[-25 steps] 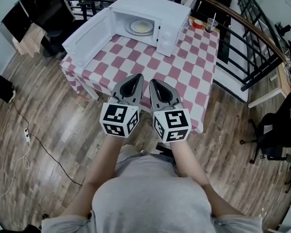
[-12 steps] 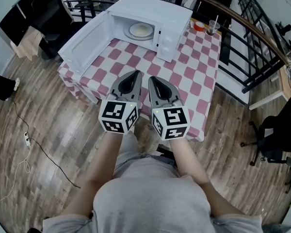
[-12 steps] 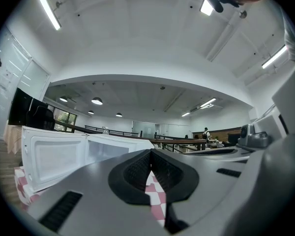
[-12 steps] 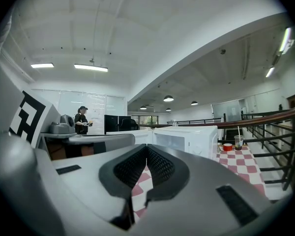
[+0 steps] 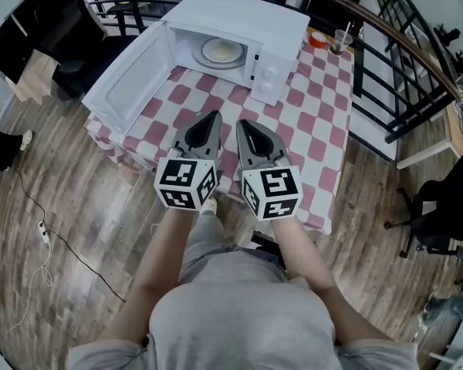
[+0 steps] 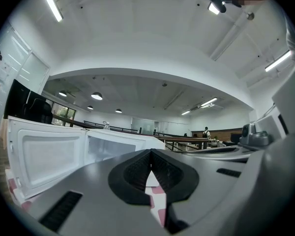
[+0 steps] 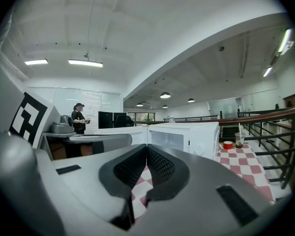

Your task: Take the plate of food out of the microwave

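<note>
**Desk:** Wood-plank floor point(image 5: 77, 199), a black railing point(image 5: 405, 48) along the drop. What fills the middle?

**Photographer:** A table point(image 5: 320, 133) under a red-and-white checked cloth, dead ahead of the person at 12 o'clock. A white microwave point(image 5: 251, 14) sits on its far end. Its door point(image 5: 127, 91) hangs wide open, swung out toward 10 o'clock.

**Desk:** And the plate of food?

**Photographer:** The plate point(image 5: 221, 52) lies inside the oven cavity with something pale yellow on it. Nothing touches it. Both tools are well apart from it, over the near part of the cloth.

**Desk:** What state are the 2 tools in?

**Photographer:** The left gripper point(image 5: 214, 116) and the right gripper point(image 5: 244, 124) are held side by side, each pointing toward 12 o'clock at the open oven. Each gripper's own view shows its jaws clenched pad to pad with nothing caught between them. Only checked cloth shows below the tips.

**Desk:** Anything else on the table?

**Photographer:** A red bowl point(image 5: 316, 39) and a clear cup point(image 5: 339, 42) with a straw stand near the far corner, at 1 o'clock, just beside the microwave.

**Desk:** Around it?

**Photographer:** A black office chair point(image 5: 440, 206) is at 3 o'clock, beyond the railing. A thin cable point(image 5: 69, 245) trails over the planks at 8 o'clock. The person's grey shirt point(image 5: 239, 314) fills the bottom of the head view, at 6 o'clock.
</note>
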Demonstrator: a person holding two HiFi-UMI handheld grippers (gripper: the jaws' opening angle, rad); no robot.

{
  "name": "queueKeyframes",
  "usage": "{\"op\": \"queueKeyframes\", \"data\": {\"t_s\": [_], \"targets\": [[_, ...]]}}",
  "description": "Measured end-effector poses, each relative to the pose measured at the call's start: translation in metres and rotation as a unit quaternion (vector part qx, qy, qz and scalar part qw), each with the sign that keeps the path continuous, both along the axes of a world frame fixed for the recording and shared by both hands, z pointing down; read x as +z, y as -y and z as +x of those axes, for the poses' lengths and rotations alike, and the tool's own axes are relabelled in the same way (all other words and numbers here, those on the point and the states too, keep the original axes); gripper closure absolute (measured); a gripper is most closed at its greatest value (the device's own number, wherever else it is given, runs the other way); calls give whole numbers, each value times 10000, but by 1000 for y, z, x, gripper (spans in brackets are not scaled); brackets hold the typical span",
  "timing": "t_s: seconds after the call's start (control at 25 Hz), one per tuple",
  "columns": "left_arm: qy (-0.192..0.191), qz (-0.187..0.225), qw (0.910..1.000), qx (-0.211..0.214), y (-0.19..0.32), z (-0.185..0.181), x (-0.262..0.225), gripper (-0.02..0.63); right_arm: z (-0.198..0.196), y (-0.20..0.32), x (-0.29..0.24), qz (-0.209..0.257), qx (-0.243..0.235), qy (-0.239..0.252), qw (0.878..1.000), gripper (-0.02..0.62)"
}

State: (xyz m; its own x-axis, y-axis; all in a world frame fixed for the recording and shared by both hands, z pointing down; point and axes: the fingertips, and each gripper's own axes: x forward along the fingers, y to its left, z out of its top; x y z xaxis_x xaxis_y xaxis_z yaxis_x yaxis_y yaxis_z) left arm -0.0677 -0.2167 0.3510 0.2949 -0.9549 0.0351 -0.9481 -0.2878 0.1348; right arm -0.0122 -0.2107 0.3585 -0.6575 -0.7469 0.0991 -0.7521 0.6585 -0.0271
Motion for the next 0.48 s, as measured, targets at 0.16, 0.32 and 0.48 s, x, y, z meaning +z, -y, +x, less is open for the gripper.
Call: {"op": "queueKeyframes", "data": {"t_s": [0.16,0.32,0.48], "targets": [[-19,-65,9999,83,25,-12,4,603,-9,25,6,-110,120,-5,9999,569],[-83,-129,9998,131,51,-25,9,603,-19,47,13,-198,202,-43,9996,569],[-135,-200,9995,197,76,-36,16,603,-27,69,22,-292,294,-79,9991,569]]}}
